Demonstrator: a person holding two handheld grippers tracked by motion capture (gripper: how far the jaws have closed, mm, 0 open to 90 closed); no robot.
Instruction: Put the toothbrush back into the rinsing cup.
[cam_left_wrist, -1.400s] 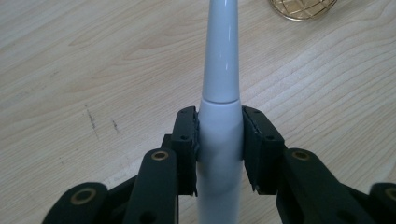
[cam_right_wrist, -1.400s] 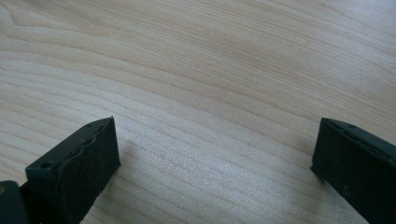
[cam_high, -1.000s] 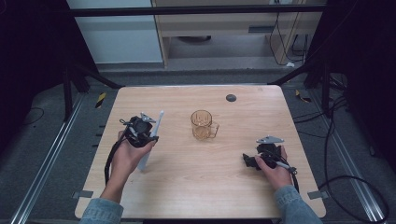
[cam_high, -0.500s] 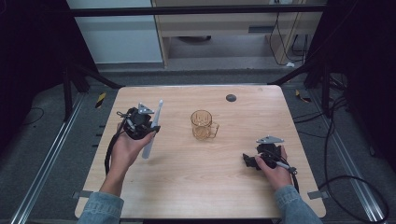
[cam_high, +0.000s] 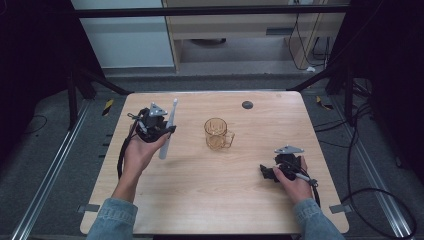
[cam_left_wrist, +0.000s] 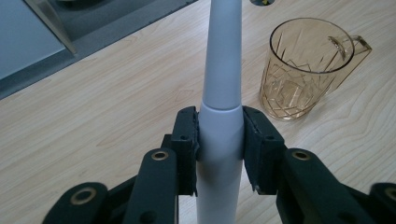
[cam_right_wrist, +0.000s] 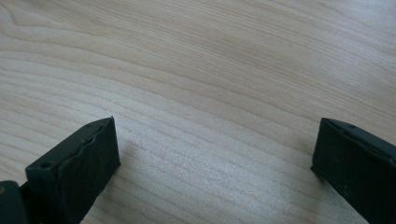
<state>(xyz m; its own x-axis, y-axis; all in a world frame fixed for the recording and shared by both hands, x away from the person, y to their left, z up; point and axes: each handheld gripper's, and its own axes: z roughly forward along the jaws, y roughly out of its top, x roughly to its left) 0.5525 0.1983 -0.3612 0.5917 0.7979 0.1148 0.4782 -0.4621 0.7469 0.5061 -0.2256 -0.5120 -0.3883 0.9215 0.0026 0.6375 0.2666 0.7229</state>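
A long white electric toothbrush (cam_high: 168, 131) is clamped at its handle by my left gripper (cam_high: 159, 127), held above the left part of the wooden table (cam_high: 210, 195). In the left gripper view both black pads press the white toothbrush (cam_left_wrist: 221, 84), my left gripper (cam_left_wrist: 220, 140) shut on it, its slim neck pointing away. An amber cut-glass mug (cam_high: 217, 134) stands upright at the table's middle, and the mug (cam_left_wrist: 303, 65) appears just right of the toothbrush. My right gripper (cam_high: 268, 172) rests low at the right front, and my right gripper (cam_right_wrist: 212, 163) stands open over bare wood.
A small dark round disc (cam_high: 247, 105) lies near the table's far edge. Beyond the table are a grey floor, metal rails and a pale cabinet (cam_high: 130, 40). Black cables (cam_high: 380, 195) run across the floor at the right.
My left hand has carried the toothbrush up and toward the far side, slightly to the right. The right hand has stayed put.
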